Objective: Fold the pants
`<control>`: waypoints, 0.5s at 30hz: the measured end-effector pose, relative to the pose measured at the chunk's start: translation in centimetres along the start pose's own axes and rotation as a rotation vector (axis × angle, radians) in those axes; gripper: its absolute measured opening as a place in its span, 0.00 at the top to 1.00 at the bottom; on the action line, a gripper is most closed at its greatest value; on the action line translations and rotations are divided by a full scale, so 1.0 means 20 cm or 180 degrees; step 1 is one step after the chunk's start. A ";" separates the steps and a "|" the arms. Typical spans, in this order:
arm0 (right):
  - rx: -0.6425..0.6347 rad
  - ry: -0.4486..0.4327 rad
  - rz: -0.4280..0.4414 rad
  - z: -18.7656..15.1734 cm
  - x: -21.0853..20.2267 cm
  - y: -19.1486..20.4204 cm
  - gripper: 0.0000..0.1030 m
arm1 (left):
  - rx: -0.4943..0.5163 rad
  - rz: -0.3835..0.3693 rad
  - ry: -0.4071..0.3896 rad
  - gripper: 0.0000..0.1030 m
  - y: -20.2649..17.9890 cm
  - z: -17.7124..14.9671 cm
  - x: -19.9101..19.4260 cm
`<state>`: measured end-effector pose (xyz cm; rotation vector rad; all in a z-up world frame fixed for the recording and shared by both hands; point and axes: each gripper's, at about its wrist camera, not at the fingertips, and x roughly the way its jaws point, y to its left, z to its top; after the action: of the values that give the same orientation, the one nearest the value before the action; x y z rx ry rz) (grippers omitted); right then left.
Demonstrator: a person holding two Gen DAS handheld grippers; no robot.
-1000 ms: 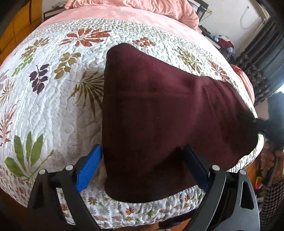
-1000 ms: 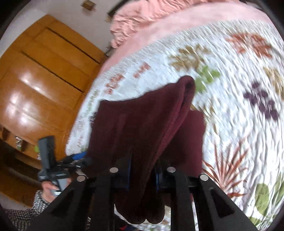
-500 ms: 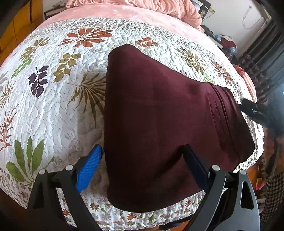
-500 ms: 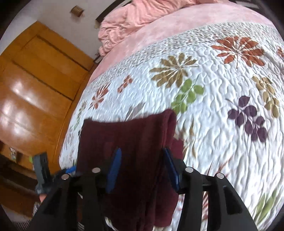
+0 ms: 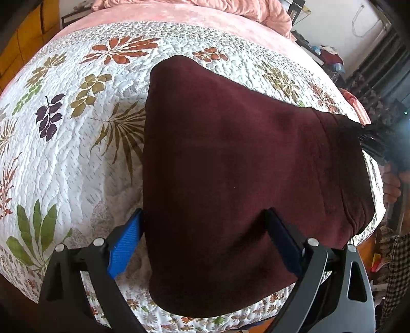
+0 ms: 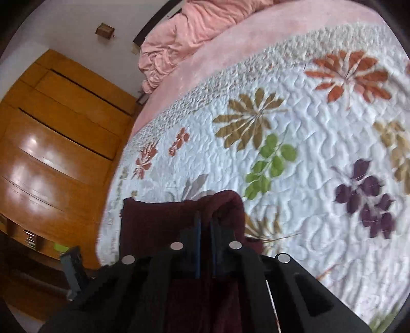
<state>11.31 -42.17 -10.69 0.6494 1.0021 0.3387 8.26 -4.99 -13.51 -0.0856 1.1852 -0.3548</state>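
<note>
Dark maroon pants (image 5: 230, 166) lie folded flat on the flowered quilt (image 5: 64, 153), near the bed's front edge. My left gripper (image 5: 205, 243) is open above their near end. Its blue pad (image 5: 125, 246) sits just off the left edge and the other finger rests over the cloth. In the left wrist view my right gripper (image 5: 371, 139) is blurred at the pants' far right corner, which is drawn to a point there. In the right wrist view that gripper (image 6: 205, 222) has its jaws together, with pants cloth (image 6: 166, 217) bunched around the tips.
A pink blanket (image 5: 179, 15) lies bunched at the head of the bed. A wooden wardrobe (image 6: 51, 153) stands beside the bed. A person's hand (image 5: 392, 184) and a checked sleeve show at the right. Dark curtains and clutter stand beyond the bed's right side.
My right gripper opened and let the lifted fold drop flat, then moved along the bed and shut at the pants' corner. The left gripper stayed put.
</note>
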 end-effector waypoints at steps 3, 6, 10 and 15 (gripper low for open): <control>0.0053 0.0092 -0.0224 -0.02 0.04 -0.04 0.95 | 0.0035 0.0033 -0.0010 0.07 -0.02 0.00 0.02; 0.0050 0.0129 -0.0246 -0.06 0.10 -0.06 0.93 | 0.0050 0.0075 0.0001 0.06 -0.03 0.00 0.03; 0.0054 0.0077 -0.0137 -0.10 0.02 -0.03 0.72 | 0.0034 0.0047 0.0017 0.06 -0.02 0.00 0.01; 0.0045 0.0075 0.0084 -0.31 -0.20 0.04 0.62 | 0.0114 0.0089 -0.0034 0.06 -0.01 -0.05 -0.05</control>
<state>4.02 -41.58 -9.77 0.6733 1.0200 0.3632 6.90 -4.68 -12.96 -0.0396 1.1680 -0.3504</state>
